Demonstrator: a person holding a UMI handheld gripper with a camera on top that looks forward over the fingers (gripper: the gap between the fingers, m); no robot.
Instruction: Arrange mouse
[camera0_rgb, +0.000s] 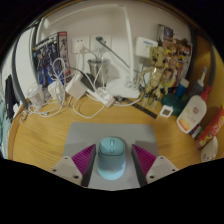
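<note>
A pale teal computer mouse (110, 160) lies on a grey mouse mat (92, 132) on the wooden desk (45, 135). My gripper (113, 153) is open around it. The mouse stands between the two magenta pads (84, 157), with a narrow gap at each side, and it rests on the mat. Its front end points ahead, away from me. Its rear end is hidden below the fingers.
Beyond the mat are a white lamp base (125, 92), a white power strip with cables (100, 97) and chargers (40, 98). Figurines (165, 65) and a white bottle (192, 112) stand at the right. A poster (48, 55) leans at the back left.
</note>
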